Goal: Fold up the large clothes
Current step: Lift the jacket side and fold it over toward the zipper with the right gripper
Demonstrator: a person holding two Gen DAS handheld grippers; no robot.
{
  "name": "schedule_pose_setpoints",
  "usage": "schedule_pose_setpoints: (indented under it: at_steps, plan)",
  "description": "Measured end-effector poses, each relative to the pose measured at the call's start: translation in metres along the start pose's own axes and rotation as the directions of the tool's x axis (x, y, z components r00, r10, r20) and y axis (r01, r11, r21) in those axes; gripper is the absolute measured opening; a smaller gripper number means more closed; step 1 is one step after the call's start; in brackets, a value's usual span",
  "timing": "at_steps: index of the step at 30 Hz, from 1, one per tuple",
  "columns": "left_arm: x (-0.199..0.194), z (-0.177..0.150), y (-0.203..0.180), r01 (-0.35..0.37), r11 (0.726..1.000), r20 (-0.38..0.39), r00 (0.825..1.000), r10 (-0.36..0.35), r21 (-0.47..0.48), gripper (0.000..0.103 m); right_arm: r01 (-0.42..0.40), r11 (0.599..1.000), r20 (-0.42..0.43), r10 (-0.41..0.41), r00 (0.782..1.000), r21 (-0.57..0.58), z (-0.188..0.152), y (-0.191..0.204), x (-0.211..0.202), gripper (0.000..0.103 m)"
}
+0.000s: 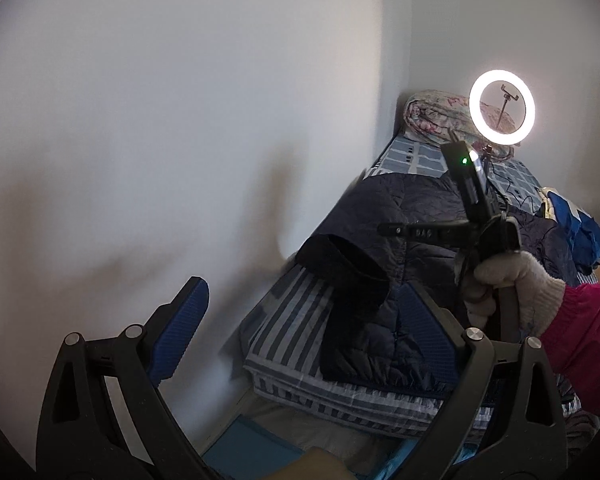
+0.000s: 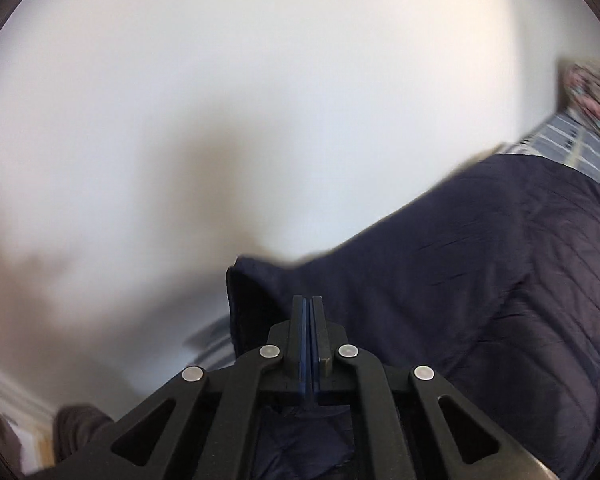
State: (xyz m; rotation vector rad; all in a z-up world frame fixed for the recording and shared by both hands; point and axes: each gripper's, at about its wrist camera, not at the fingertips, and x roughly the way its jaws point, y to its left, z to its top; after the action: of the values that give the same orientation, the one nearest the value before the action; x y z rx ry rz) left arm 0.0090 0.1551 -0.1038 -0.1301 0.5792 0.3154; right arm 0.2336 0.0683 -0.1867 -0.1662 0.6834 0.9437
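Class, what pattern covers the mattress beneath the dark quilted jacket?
Blue-and-white stripes on the mattress, clearest in the left wrist view.

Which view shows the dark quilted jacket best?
The left wrist view: the jacket lies spread on the striped bed, one sleeve lifted. The right wrist view shows only a blurred close stretch of it.

white wall, striped bed, glowing ring light in corner.

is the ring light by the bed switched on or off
On. The ring light glows bright white beyond the dark jacket on the bed.
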Motion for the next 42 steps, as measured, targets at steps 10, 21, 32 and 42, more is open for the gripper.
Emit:
schedule_pose_setpoints:
  at_steps: [10, 21, 32, 42]
  plan:
    - [0.044, 0.04, -0.044, 0.08, 0.997, 0.087, 0.993, -0.082, 0.022, 0.098, 0.101, 0.976, 0.115, -0.125, 0.985, 0.193, 0.018, -0.128, -0.089, 0.003]
    - [-0.007, 0.012, 0.037, -0.116, 0.992, 0.062, 0.991, 0.119, -0.048, 0.098, -0.077, 0.964, -0.226, 0.018, 0.974, -0.253, -0.031, 0.012, 0.015, 0.057]
    - [-0.042, -0.013, 0.082, -0.172, 0.977, 0.052, 0.982, 0.179, -0.125, 0.098, -0.14, 0.845, -0.44, -0.122, 0.89, -0.517, -0.082, 0.112, 0.123, 0.067]
    - [-0.034, -0.018, 0.09, -0.17, 0.976, 0.036, 0.984, 0.176, -0.134, 0.098, -0.098, 0.848, -0.456, -0.18, 0.871, -0.521, -0.088, 0.113, 0.157, 0.025]
